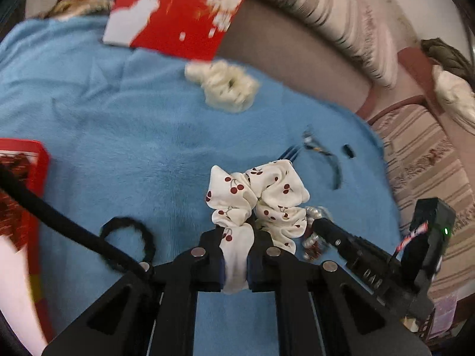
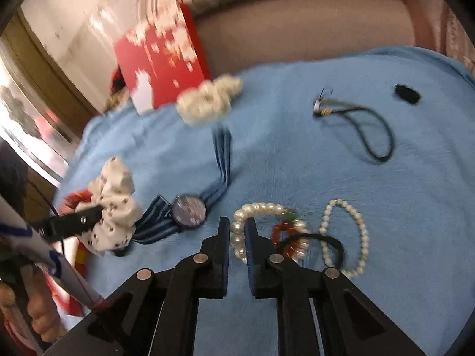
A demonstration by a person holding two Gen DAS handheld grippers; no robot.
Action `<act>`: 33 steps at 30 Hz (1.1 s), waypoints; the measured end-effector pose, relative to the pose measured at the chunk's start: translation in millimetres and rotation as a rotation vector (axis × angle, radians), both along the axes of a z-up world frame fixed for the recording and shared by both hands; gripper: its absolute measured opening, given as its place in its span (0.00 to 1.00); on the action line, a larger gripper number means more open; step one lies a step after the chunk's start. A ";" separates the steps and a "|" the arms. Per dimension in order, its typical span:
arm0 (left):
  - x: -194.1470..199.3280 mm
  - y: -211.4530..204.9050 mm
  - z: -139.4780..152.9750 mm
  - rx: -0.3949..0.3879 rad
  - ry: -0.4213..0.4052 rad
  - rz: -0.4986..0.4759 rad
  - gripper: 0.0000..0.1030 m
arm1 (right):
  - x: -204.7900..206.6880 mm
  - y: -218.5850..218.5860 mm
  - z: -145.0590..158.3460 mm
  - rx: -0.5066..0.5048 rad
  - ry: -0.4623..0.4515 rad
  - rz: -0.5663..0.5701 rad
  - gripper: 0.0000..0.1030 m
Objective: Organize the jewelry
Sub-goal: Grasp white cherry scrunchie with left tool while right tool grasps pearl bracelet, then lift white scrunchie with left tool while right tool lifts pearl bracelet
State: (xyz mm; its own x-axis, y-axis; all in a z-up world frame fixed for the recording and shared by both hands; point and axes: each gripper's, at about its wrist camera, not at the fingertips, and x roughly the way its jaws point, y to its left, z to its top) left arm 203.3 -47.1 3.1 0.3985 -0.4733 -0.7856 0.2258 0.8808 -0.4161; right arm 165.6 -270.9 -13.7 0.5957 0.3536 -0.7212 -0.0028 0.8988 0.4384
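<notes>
Fingers of the left gripper pinched on the cherry-print scrunchie at lower centre of the left wrist view, a white fold squeezed flat between the pads and the rest of the fabric bunched forward of the tips; grip taken on one fold only, presumably so the soft ring can be lifted clear of the blue towel. Black hair tie lying at lower left, just beside the left finger. Fluffy cream scrunchie at upper centre, below the tilted red box; a second red box at the left edge, likely the destination. Right gripper entering at lower right, tips over a beaded piece partly hidden by the scrunchie. In the right wrist view, fingers of the right gripper narrowly parted and straddling the pearl bracelet at lower centre, beads between the pads; contact not clear, so clamped or merely bracketing cannot be told. Bracelet of large glossy white pearls with a red-and-green beaded section to its right; thinner pearl strand further right. Blue-strapped watch at centre left, touching the scrunchie held by the left gripper. Dark cord loop at upper right.
</notes>
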 end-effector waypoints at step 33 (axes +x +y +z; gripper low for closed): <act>-182.4 134.4 27.5 -0.003 -0.051 0.264 0.09 | -136.7 11.9 26.4 0.224 -0.006 0.071 0.11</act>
State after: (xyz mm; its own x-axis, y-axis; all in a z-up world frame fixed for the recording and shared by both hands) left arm 20.9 87.4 30.7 0.5475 -0.3497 -0.7602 0.0088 0.9108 -0.4127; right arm 28.9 -259.0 12.8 0.5678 0.5458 -0.6162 -0.0661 0.7764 0.6268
